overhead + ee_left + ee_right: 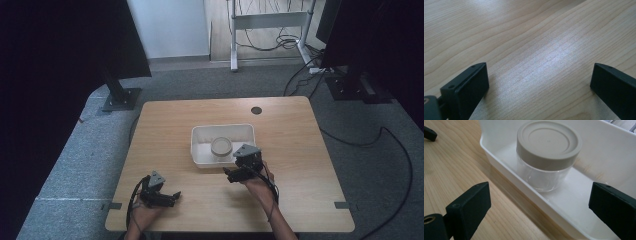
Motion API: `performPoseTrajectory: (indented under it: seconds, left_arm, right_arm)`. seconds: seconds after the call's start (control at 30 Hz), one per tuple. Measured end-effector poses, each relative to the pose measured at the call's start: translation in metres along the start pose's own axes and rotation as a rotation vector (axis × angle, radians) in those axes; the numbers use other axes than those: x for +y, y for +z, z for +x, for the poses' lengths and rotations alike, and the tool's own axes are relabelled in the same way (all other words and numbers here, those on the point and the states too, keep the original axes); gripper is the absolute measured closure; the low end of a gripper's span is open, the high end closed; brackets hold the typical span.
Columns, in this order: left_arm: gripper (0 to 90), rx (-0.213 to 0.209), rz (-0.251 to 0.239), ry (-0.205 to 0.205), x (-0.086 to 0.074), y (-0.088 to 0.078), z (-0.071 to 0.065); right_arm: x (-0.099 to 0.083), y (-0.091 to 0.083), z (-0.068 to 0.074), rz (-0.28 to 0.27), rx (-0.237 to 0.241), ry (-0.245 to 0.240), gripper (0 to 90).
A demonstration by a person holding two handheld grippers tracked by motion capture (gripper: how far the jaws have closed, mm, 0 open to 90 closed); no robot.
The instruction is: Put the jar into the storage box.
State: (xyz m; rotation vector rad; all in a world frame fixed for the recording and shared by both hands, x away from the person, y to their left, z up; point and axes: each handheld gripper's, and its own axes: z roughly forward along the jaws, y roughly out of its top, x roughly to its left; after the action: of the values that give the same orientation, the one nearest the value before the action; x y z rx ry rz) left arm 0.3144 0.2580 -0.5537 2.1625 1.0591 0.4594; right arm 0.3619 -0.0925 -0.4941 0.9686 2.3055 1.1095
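A clear jar with a beige lid [221, 146] [548, 152] stands upright inside a white tray [200, 137] [506, 167] at the middle of the wooden table. My right gripper [231, 174] [539, 207] hovers just in front of the tray's near rim, open, its jaws wide apart with the jar ahead between them but not touching. My left gripper [172, 199] [537, 87] rests low over bare wood near the table's front left edge, open and holding nothing.
A round cable hole [256, 110] sits near the table's far edge. Black stands [120, 97] and cables [360, 140] lie on the grey carpet around the table. A white frame [265, 22] stands beyond.
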Motion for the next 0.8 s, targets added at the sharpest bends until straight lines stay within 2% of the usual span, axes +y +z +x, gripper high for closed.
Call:
performPoseTrajectory:
  seconds: [0.8]
  left_arm:
    - [1.5,0.001,0.001,0.001,0.000,0.000,0.000]
  right_arm:
    - [-0.028,-0.024,-0.008,-0.017,-0.008,0.025,3.9]
